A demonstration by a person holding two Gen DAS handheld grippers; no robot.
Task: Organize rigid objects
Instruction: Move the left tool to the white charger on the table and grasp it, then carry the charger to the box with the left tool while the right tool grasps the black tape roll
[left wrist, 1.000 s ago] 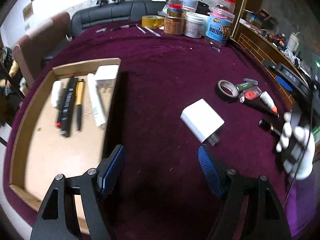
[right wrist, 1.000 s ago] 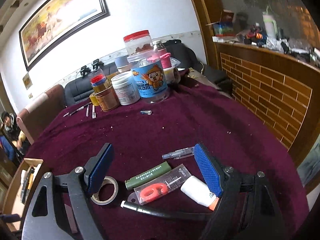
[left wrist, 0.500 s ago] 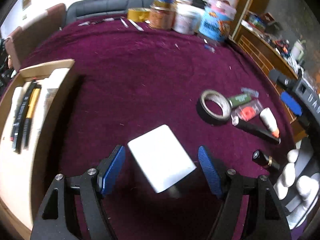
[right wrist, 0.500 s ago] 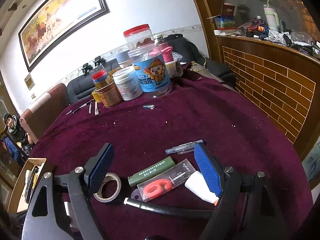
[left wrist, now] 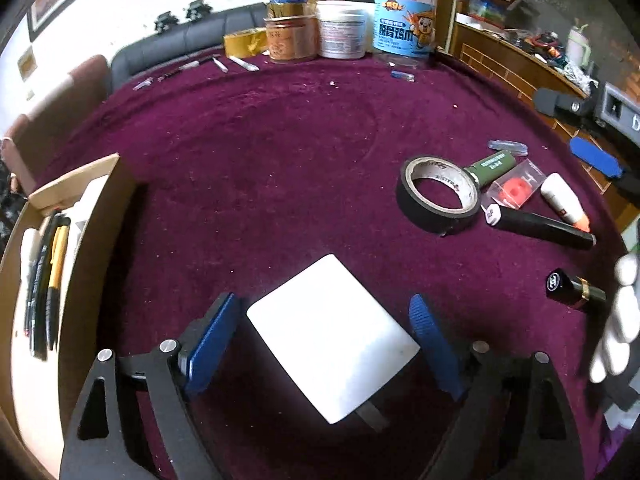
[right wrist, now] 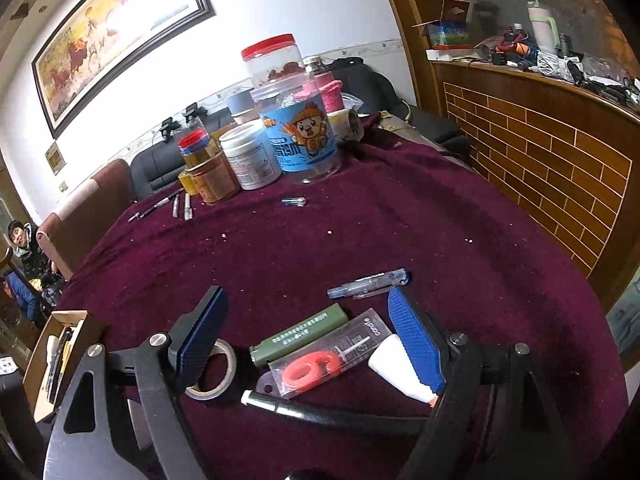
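A white charger block (left wrist: 332, 336) lies on the purple cloth between the open fingers of my left gripper (left wrist: 324, 336), not touched by either pad. A cardboard box (left wrist: 60, 248) at the left holds pens and white items. My right gripper (right wrist: 312, 344) is open and empty above a cluster: tape roll (right wrist: 212, 372), green tube (right wrist: 300, 334), clear pack with an orange ring (right wrist: 328, 358), white tube (right wrist: 396, 368), black stick (right wrist: 332, 414). The same cluster (left wrist: 508, 196) shows in the left wrist view at the right.
Jars and tubs (right wrist: 280, 148) stand at the table's far edge, with pens (right wrist: 176, 204) lying beside them. A clear pen (right wrist: 368, 284) lies past the cluster. A black lipstick (left wrist: 572, 290) lies at the right. A brick counter (right wrist: 540, 152) borders the table on the right.
My left gripper has swung right from the box and closed in on the white charger, which now sits between its fingers. The right gripper has barely moved.
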